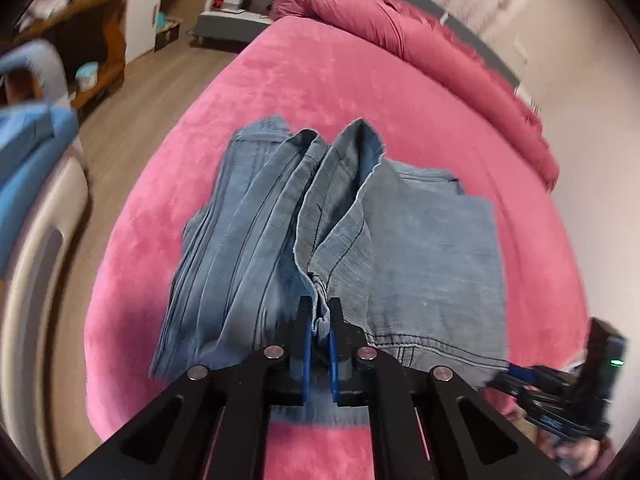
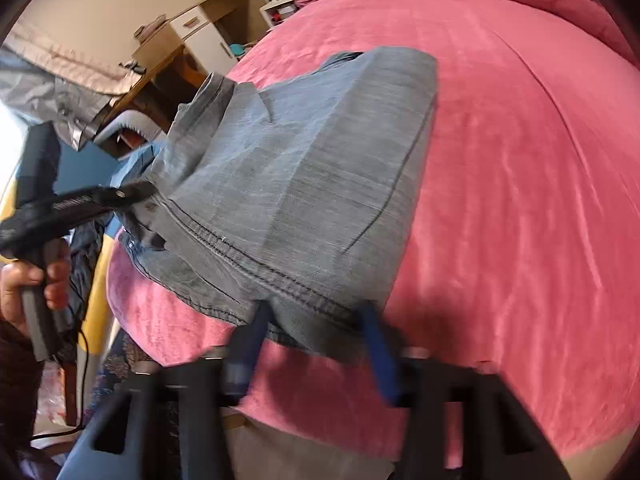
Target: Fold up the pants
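Pink plush-covered bed (image 1: 304, 92) carrying the blue-grey denim pants (image 1: 420, 248), partly folded, long axis running from 6 toward 12 o'clock in the left wrist view. Left hand-held gripper (image 1: 320, 320), at the garment's 6 o'clock edge, is narrowed onto a bunched denim fold. Right hand-held gripper (image 2: 316, 320) stands part-open astride the stitched hem (image 2: 256, 264), pads apparently not pressing; the pants lie toward its 12 o'clock. The left hand appears better placed to lead.

left black-framed tongs (image 1: 319, 320): blue pads, round silver rivets | right black-framed tongs (image 2: 316, 336): blue pads | grey handle, black cable
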A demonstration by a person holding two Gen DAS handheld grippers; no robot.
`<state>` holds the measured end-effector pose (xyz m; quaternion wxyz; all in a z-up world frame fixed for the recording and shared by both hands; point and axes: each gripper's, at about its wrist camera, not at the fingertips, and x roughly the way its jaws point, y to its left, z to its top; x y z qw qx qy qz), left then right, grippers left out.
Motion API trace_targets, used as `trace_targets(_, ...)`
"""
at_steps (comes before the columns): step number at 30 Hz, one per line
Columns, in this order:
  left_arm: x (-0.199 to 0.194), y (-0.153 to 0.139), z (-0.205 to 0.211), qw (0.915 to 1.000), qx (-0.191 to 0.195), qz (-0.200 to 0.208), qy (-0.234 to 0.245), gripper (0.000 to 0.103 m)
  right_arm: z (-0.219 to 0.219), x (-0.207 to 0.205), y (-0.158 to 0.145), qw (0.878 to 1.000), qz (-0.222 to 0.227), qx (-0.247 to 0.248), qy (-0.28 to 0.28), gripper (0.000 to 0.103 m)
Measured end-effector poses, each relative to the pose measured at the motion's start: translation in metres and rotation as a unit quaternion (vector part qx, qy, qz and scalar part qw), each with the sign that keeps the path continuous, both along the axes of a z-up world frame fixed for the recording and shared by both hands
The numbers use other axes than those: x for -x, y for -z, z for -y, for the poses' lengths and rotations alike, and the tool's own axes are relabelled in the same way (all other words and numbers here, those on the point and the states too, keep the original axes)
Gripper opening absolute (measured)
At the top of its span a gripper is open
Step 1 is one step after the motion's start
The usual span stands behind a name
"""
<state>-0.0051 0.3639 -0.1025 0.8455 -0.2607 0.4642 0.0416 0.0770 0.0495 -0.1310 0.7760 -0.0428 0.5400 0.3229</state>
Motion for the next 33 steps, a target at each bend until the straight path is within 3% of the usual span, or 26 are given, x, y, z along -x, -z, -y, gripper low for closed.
trace_targets(4,0.022,0.019,-0.005,0.9994,0.016,-0.023,-0.022,0.009,0.015,0.002,-0.001,1.0,0.001,0.004,-0.009,0.015)
trace_targets(6,0.018,0.027,-0.006,0.9986,0.013,-0.04,-0.031,0.015,0.015,0.005,0.003,1.0,-0.004,0.008,-0.013,0.015)
trace_targets(8,0.015,0.019,-0.007,0.9979,0.008,-0.045,-0.046,0.031,0.014,0.006,0.007,1.0,-0.01,0.017,-0.023,0.015)
trace_targets(9,0.015,0.012,-0.007,0.9974,-0.007,-0.046,-0.056,0.05,0.017,0.007,0.004,1.0,-0.007,0.018,-0.023,0.016)
trace_targets(10,0.016,0.0,-0.01,0.9957,-0.036,-0.039,-0.076,0.058,0.021,0.006,0.0,1.0,-0.01,0.01,-0.024,0.02)
trace_targets(12,0.019,-0.025,-0.016,0.994,-0.054,0.009,-0.095,0.058,0.031,0.005,-0.014,1.0,0.0,0.0,-0.021,0.023)
trace_targets(15,0.01,-0.047,-0.011,0.995,-0.045,0.056,-0.069,0.061,0.036,-0.002,-0.035,1.0,0.018,-0.012,-0.012,0.028)
trace_targets(18,-0.013,-0.049,0.004,0.9942,-0.089,0.049,-0.035,0.062,0.029,-0.014,-0.054,0.999,0.044,-0.02,0.001,0.03)
trace_targets(21,-0.045,-0.036,0.016,0.9947,-0.093,0.043,0.011,0.062,0.017,-0.029,-0.062,0.998,0.055,-0.028,0.022,0.032)
trace_targets(24,-0.072,-0.019,0.02,0.9929,-0.114,0.01,0.031,0.056,0.006,-0.046,-0.061,0.997,0.066,-0.014,0.047,0.033)
trace_targets(25,-0.077,-0.014,0.022,0.9927,-0.117,0.002,0.031,0.038,0.003,-0.052,-0.061,0.996,0.065,-0.016,0.054,0.033)
trace_targets(28,-0.095,-0.005,0.02,0.9907,-0.128,-0.003,0.044,0.005,-0.006,-0.066,-0.059,0.996,0.071,-0.012,0.057,0.033)
trace_targets(29,-0.095,-0.004,0.018,0.9912,-0.125,0.0,0.044,0.001,-0.012,-0.069,-0.059,0.996,0.074,-0.01,0.055,0.033)
trace_targets(33,-0.088,0.008,-0.009,0.9967,-0.08,-0.011,0.007,0.001,-0.032,-0.082,-0.053,0.995,0.09,0.009,0.045,0.033)
